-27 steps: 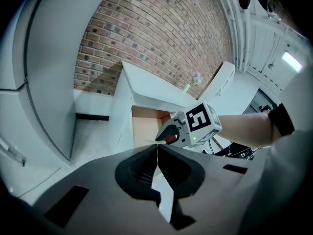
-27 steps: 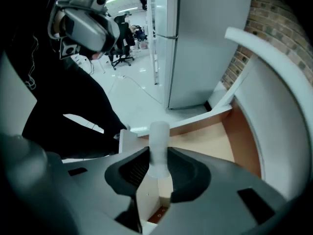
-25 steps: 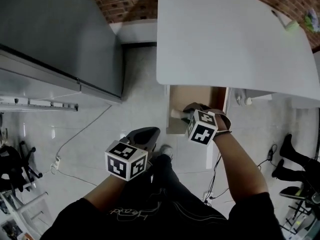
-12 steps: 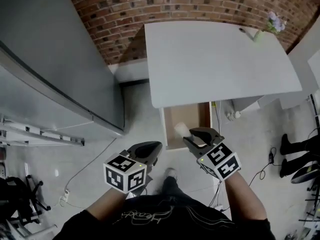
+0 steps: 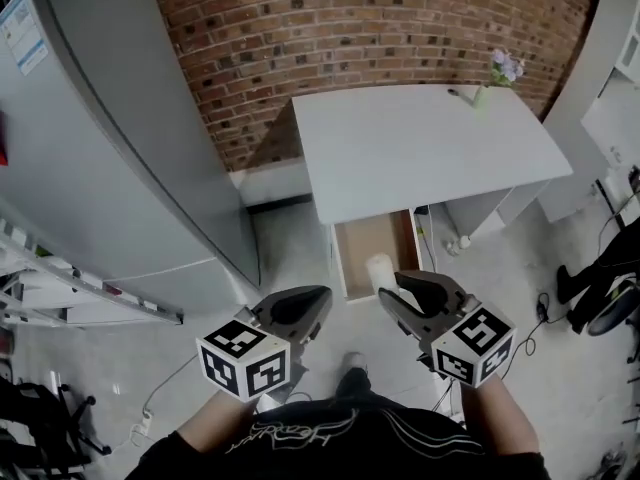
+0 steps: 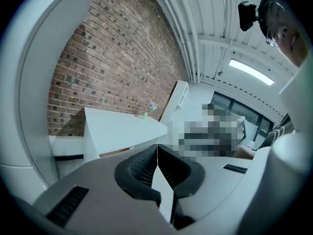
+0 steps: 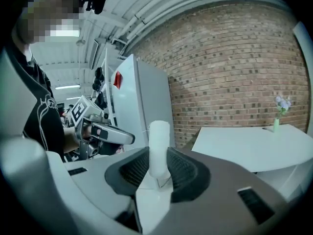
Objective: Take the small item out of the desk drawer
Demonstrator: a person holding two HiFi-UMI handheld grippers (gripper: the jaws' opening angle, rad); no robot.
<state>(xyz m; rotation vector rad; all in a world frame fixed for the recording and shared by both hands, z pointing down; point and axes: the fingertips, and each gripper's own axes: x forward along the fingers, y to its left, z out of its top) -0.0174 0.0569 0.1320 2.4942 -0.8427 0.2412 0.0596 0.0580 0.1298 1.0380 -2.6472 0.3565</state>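
The small item is a white cylinder (image 5: 380, 270) (image 7: 159, 148), standing upright between the pads of my right gripper (image 5: 391, 290) (image 7: 157, 166), which is shut on it. It hangs just above the front end of the open desk drawer (image 5: 361, 240), whose brown inside shows nothing else. The drawer sticks out from under the white desk (image 5: 420, 148). My left gripper (image 5: 320, 300) (image 6: 157, 161) is shut and holds nothing, to the left of the drawer over the floor. It also appears in the right gripper view as the left gripper (image 7: 100, 131).
A tall grey fridge (image 5: 120, 168) stands left of the desk, and a brick wall (image 5: 350, 28) runs behind it. A small vase of flowers (image 5: 498, 76) sits on the desk's far right corner. White furniture (image 5: 610, 98) and a seated person's legs (image 5: 595, 288) are at the right.
My right gripper has drawn back out of the drawer toward me with the white cylinder in it. The head view has tipped up to show the whole desk and wall. The left gripper stayed shut.
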